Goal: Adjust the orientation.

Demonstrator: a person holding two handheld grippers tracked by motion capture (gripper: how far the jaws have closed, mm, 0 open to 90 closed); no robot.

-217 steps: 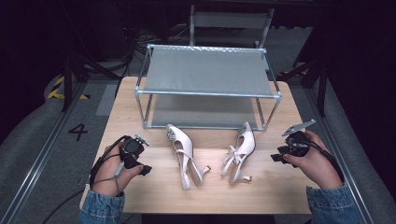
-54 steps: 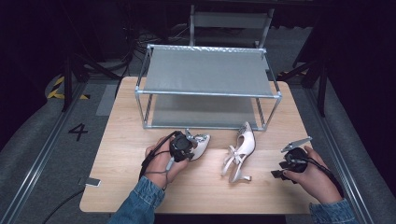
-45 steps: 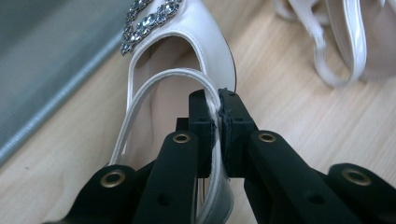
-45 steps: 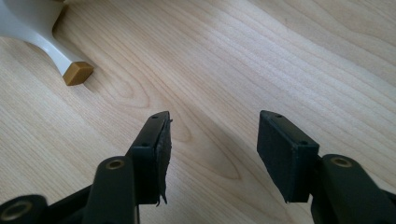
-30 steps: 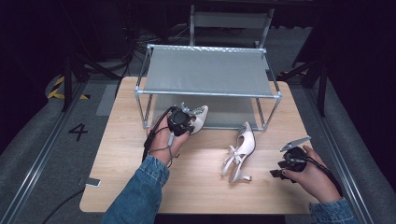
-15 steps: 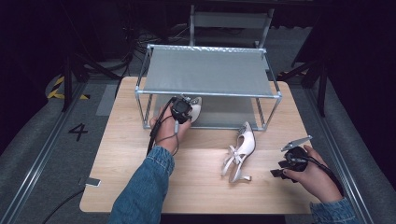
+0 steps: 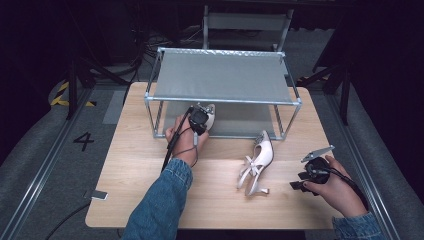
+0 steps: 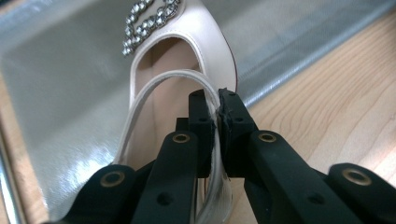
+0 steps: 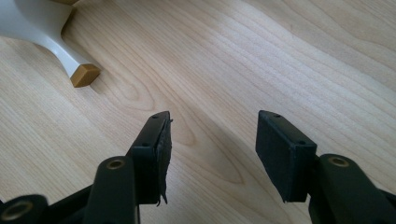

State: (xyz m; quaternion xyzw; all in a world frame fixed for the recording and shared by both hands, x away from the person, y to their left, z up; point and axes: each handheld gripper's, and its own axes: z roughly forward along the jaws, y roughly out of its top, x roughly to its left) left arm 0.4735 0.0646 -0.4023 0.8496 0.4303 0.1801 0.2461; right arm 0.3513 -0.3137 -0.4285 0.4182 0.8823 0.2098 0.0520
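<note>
My left gripper (image 7: 200,120) (image 8: 216,100) is shut on the thin strap of a pale pink heeled shoe (image 7: 208,114) (image 8: 180,51) with a rhinestone buckle. It holds the shoe at the front edge of the grey rack's lower shelf (image 7: 240,122) (image 8: 56,79), toe pointing in under the top shelf. A second matching shoe (image 7: 257,161) lies on its side on the wooden table, right of centre; its heel tip (image 9: 85,74) is in the right gripper view. My right gripper (image 7: 305,180) (image 9: 210,135) rests open near the table's right front, nothing between its jaws.
The metal rack (image 7: 222,75) with its two shelves takes up the back half of the wooden table (image 7: 140,165). Its front posts (image 7: 152,117) stand beside the held shoe. A small dark object (image 7: 98,195) lies at the table's front left corner.
My left hand has carried the shoe farther back and a little down, from in front of the rack to the lower shelf's edge. The right hand and the other shoe have stayed put.
</note>
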